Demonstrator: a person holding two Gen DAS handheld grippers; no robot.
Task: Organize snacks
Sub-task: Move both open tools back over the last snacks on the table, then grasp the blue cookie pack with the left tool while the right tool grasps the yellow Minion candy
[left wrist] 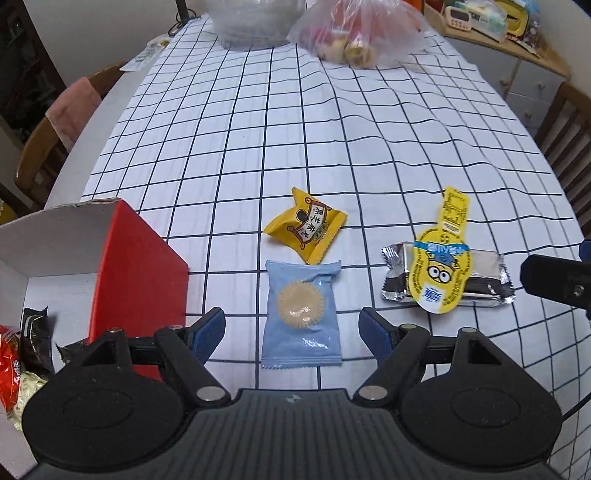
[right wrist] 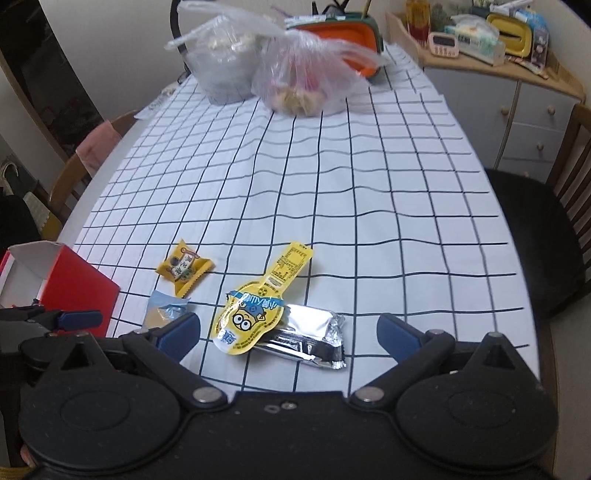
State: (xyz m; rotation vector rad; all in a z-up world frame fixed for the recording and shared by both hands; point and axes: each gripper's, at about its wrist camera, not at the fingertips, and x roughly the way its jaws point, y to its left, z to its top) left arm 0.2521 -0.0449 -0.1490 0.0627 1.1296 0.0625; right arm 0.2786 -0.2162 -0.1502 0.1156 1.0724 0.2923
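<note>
A light blue snack packet (left wrist: 301,317) lies on the checked tablecloth between the fingers of my open left gripper (left wrist: 293,334). A small yellow packet (left wrist: 306,229) lies just beyond it. A yellow Minion pouch (left wrist: 443,269) rests on a silver foil bar (left wrist: 487,284) to the right. A red box (left wrist: 140,280) with a white inside stands at the left and holds several snacks (left wrist: 22,354). My right gripper (right wrist: 288,334) is open, with the Minion pouch (right wrist: 251,317) and foil bar (right wrist: 310,343) between its fingers. The blue packet (right wrist: 166,310) and yellow packet (right wrist: 184,267) show at its left.
Two clear plastic bags (right wrist: 295,77) of food stand at the far end of the table. An orange basin (right wrist: 340,33) is behind them. Wooden chairs stand at the left (left wrist: 51,147) and right (right wrist: 535,221). A cabinet (right wrist: 517,92) with clutter is at the back right.
</note>
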